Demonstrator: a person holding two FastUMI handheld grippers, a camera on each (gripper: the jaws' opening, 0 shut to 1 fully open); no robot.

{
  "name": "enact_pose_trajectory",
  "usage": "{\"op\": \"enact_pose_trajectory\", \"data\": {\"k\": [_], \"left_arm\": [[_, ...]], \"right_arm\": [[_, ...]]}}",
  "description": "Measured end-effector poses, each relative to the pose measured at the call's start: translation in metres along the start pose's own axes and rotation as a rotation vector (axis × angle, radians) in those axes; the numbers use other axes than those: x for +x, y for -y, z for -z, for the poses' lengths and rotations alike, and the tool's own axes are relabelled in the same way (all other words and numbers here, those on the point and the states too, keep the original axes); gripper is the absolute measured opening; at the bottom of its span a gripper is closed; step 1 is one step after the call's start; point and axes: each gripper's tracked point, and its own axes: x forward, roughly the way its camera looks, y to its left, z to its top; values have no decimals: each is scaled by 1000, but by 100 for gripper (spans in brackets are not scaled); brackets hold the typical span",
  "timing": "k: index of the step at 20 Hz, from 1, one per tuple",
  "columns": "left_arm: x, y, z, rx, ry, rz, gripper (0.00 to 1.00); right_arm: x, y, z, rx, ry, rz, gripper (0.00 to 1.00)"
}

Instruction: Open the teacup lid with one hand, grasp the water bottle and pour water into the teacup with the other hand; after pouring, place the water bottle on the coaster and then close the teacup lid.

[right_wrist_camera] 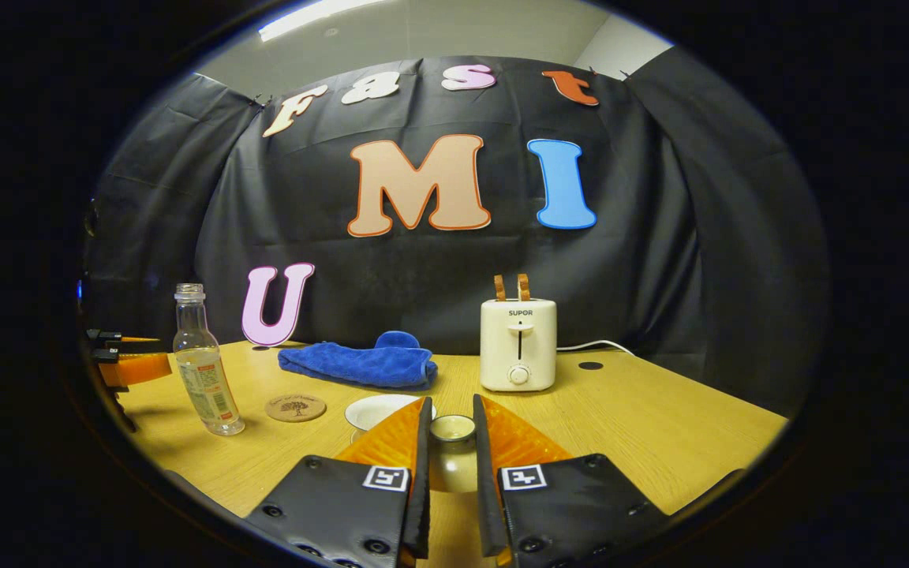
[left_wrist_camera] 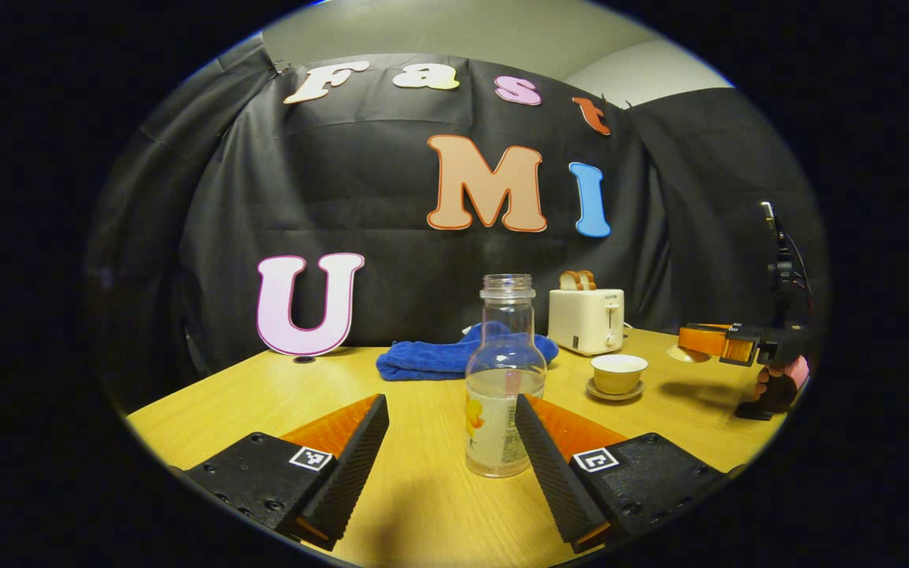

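Counting near to far: two grippers, one water bottle, one teacup on one saucer, one lid, one coaster, one blue cloth, one toaster with two bread slices.

Left gripper (left_wrist_camera: pixel 450 430): jaws spread wide, nothing gripped. Water bottle (left_wrist_camera: pixel 504 379) is seen upright between its fingers, uncapped, partly filled; contact with the right-hand finger cannot be told. Open surface (left_wrist_camera: pixel 226 394) is left to the bottle's left, up to the front edge.

Right gripper (right_wrist_camera: pixel 451 434): jaws nearly closed, clamped on the lid's knob (right_wrist_camera: pixel 452 427), lid held clear above the surface. Teacup (right_wrist_camera: pixel 375 410) is seen just behind the left finger, uncovered; in the left gripper view it sits on its saucer (left_wrist_camera: pixel 615 391), apart from the bottle.

Coaster (right_wrist_camera: pixel 295 408) lies flat between bottle and teacup, bare. Farther back, blue cloth (right_wrist_camera: pixel 360 364) is folded near the wall, toaster (right_wrist_camera: pixel 518 344) beside it, its cord run toward the right. Right half of the surface is left open to its far corner.
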Motion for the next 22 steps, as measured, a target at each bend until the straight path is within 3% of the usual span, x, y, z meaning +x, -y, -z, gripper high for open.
{"op": "enact_pose_trajectory", "data": {"k": [5, 11, 22], "left_arm": [[19, 24, 1, 0, -3, 58, 94], [37, 30, 9, 4, -58, 65, 94], [64, 28, 32, 14, -198, 16, 95]], "right_arm": [[-10, 11, 0, -1, 0, 32, 28], [-23, 23, 0, -3, 0, 60, 28], [-28, 31, -1, -3, 3, 88, 28]]}}
